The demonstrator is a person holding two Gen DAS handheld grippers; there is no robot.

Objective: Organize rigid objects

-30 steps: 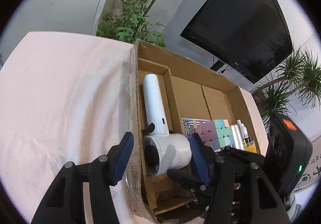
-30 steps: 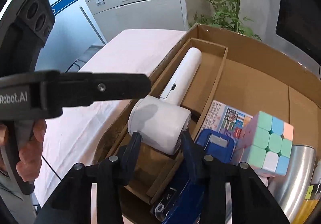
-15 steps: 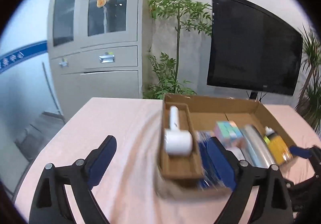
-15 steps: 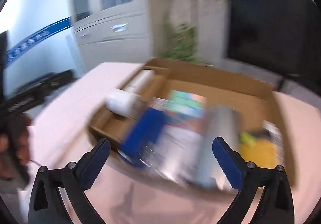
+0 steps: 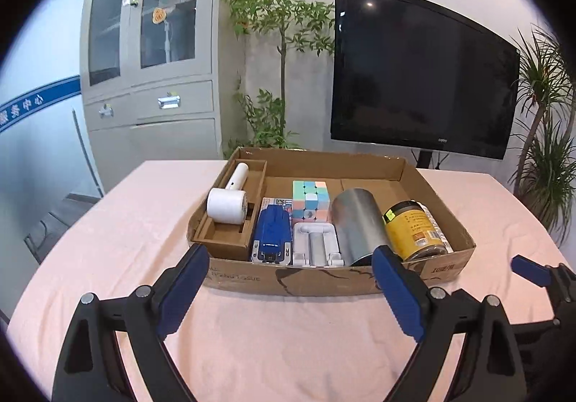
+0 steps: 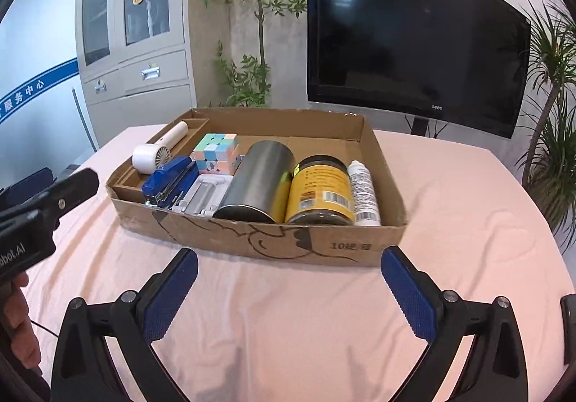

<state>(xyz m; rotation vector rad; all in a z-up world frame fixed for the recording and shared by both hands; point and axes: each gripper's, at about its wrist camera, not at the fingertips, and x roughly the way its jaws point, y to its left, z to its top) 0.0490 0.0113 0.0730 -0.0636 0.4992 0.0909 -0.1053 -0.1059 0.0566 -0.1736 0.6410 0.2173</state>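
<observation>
Both my tools, left (image 5: 289,288) and right (image 6: 288,285), released and empty, everything sits packed in the cardboard box (image 6: 273,240), looks done.

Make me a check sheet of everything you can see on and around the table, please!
Surface: table under a pink cloth, wrinkled.
Job's things: all in the cardboard box: white handheld fan in the left compartment, blue stapler, pastel puzzle cube, white plastic holder, steel can on its side, yellow-label jar, white bottle.
Clutter: nothing seen on the cloth outside the box.
Grippers: left gripper and right gripper both open, empty, in front of the box.
Cables: a thin dark one by the person's hand.
Surroundings: television, grey cabinet, potted plants.
</observation>
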